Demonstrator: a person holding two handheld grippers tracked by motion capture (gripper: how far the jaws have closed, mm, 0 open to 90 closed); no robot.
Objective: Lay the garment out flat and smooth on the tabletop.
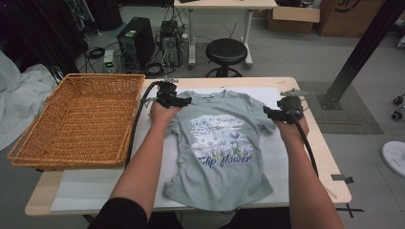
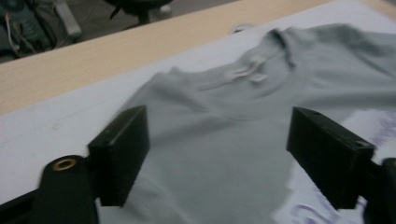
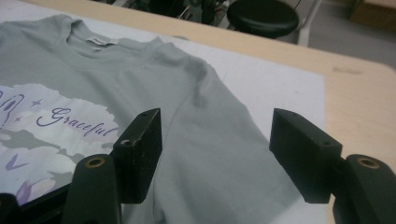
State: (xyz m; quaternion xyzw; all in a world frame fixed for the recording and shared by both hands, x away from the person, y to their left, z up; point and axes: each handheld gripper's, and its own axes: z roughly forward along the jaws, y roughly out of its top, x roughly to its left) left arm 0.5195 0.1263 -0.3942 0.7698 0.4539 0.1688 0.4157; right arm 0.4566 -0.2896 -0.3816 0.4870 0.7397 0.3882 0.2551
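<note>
A grey-green T-shirt (image 1: pixel 217 157) lies spread flat, front up, on a white sheet (image 1: pixel 95 191) that covers most of the wooden bench (image 1: pixel 329 157). The collar points to the far edge, the hem to the person's side, and the flower print with purple lettering sits mid-chest.

The left hand-held gripper (image 1: pixel 184 101) hangs over the shirt's left shoulder, near the collar. In the left gripper view (image 2: pixel 217 154) its two black jaws stand wide apart with only loose fabric below them — nothing is pinched, and the pads aren't pressing on cloth. That view is blurred, but the gap is plain.

The right hand-held gripper (image 1: pixel 270 113) is at the other sleeve, by the shirt's right shoulder. In the right gripper view (image 3: pixel 217 154) its jaws also stand well apart, with the sleeve and shoulder seam lying flat beneath and between them — again no grip on anything.

Both forearms come in from the near edge, one on each side of the shirt, with a black cable trailing back from each hand-held gripper.

A big wicker basket (image 1: pixel 81 119) sits on the left part of the bench, just beside the shirt's left sleeve. Behind the bench, a black stool (image 1: pixel 226 51) stands on the floor, with computer towers (image 1: pixel 136 40) further left.
</note>
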